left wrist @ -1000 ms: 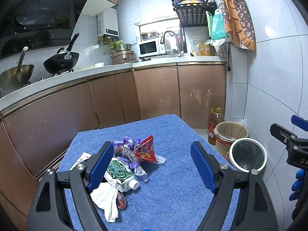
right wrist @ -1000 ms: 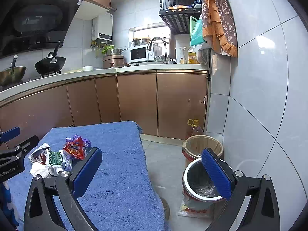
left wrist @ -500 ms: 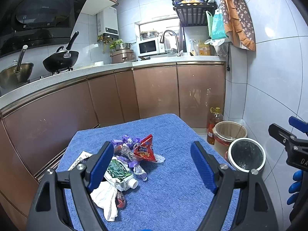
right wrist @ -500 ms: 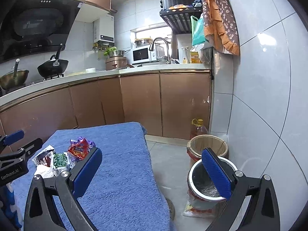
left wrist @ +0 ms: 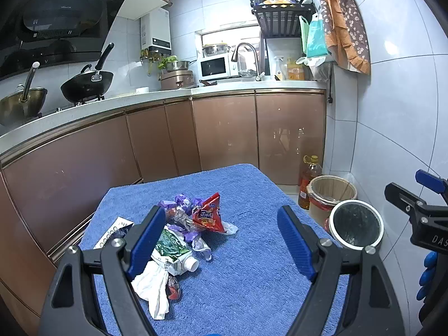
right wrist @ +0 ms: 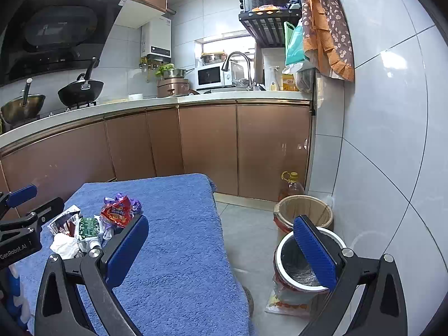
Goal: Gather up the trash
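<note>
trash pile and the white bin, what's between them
Bare blue cloth, then open floor; nothing lies between the trash pile and the white bin. The right wrist view shows it best.

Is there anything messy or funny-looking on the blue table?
Yes. A heap of trash sits on the blue towel: a red snack bag, purple wrappers, a squashed green carton lying on its side, and a crumpled white tissue. The bin stands on the floor beside the table.

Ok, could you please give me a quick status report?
Left gripper, right gripper open, empty. Crumpled wrapper pile untouched on blue towel-covered table. White-rimmed lined bin on floor, path clear.
</note>
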{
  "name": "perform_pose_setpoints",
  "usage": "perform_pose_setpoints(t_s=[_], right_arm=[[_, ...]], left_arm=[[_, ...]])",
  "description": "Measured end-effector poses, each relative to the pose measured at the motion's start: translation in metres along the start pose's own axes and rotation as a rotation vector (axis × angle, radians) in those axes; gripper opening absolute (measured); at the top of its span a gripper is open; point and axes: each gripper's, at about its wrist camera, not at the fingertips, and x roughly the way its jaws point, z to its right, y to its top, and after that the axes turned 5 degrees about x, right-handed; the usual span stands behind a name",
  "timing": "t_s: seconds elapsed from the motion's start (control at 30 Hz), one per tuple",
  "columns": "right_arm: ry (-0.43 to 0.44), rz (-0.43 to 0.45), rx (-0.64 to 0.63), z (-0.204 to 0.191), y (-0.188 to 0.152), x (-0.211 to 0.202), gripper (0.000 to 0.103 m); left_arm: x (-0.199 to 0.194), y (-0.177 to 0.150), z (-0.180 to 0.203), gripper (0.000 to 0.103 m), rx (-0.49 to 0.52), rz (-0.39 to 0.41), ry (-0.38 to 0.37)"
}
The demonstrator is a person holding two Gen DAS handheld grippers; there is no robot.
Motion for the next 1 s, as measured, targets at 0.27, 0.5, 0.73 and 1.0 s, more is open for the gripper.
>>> perform_pose_setpoints(t_s=[0.27, 0.5, 0.73, 1.0], right_arm=[[0.003, -0.004, -0.004, -0.002, 0.0, 0.001, 0.103], [0.01, -0.007, -0.004, -0.002, 0.001, 0.002, 0.103], [0.018, -0.027, 0.001, -0.002, 0.002, 0.012, 0.103], [0.071, -0.076, -0.007, -0.01, 0.005, 0.035, 0.103]], left_arm=[[0.001, -0.003, -0.003, 0.081, -0.006, -0.01, -0.017], [0.005, -0.004, -0.011, 0.081, -0.025, -0.024, -0.031], [0.012, -0.005, -0.023, 0.081, -0.043, -0.034, -0.027], [0.026, -0.008, -0.057, 0.081, -0.078, -0.065, 0.013]])
